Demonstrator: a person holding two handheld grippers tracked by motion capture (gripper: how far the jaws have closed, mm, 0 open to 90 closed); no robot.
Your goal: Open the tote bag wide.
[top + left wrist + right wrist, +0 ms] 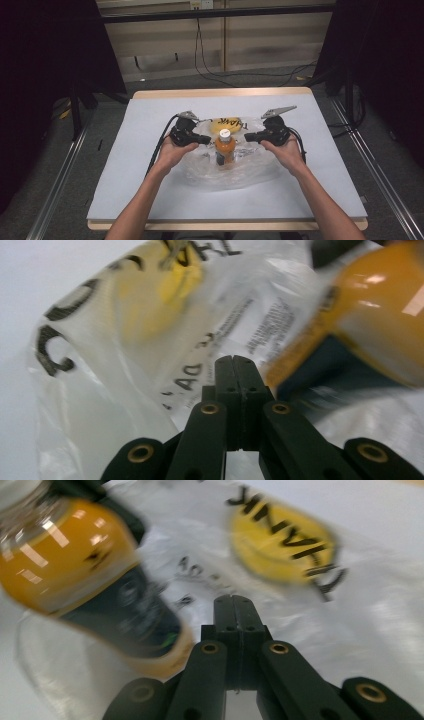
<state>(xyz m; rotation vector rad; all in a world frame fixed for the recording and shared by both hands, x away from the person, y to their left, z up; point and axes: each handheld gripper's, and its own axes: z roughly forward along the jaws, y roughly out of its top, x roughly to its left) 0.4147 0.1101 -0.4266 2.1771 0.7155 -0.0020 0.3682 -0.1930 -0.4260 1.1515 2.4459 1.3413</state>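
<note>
From above, an orange bottle (225,148) stands upright on a clear plastic bag (250,170) in the middle of the tabletop (150,200), with the left claw (207,140) just to one side of it and the right claw (247,136) just to the other. Along the left claw (233,360), the jaws are pressed together on nothing, the bag's film (125,340) lying just beyond their tips and the bottle (380,315) off to one side (blurred). The right claw (233,599) is likewise clenched empty over the bag (350,630), bottle (70,565) alongside, so I'd say each should part its jaws first and pinch a single layer of the bag's rim, well clear of the bottle, to avoid tipping it.
</note>
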